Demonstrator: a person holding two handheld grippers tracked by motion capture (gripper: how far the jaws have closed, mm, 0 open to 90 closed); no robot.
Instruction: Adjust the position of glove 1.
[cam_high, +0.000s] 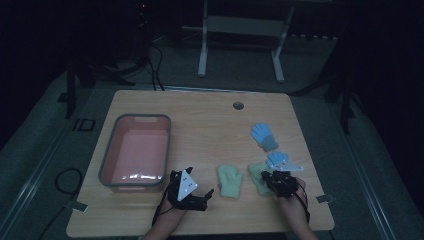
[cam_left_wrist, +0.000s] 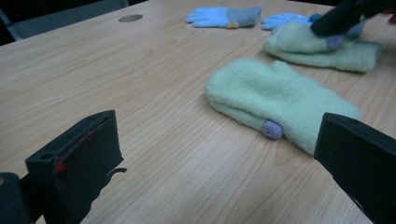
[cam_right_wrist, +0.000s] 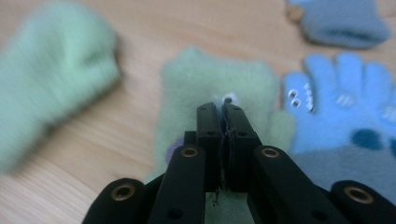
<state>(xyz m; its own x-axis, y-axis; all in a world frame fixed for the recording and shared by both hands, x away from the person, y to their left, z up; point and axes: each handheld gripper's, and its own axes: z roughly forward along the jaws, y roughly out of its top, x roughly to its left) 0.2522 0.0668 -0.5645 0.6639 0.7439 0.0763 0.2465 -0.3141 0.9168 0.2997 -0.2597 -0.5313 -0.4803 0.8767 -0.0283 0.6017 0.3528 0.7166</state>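
Early days — the pink bin (cam_high: 111, 150) has nothing in it yet. The right gripper (cam_right_wrist: 223, 105) has its jaws pinched on the right green mitten (cam_right_wrist: 210, 79); the left gripper (cam_left_wrist: 210, 154) waits wide open near the other green mitten (cam_left_wrist: 275, 100) — blue gloves (cam_high: 263, 135) untouched.

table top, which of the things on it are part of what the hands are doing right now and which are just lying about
In the job:
right gripper, shut on the right-hand pale green fleece mitten
left-hand pale green fleece mitten
left gripper, open near it

Lying about:
two light blue knit gloves
pink plastic tub with grey rim
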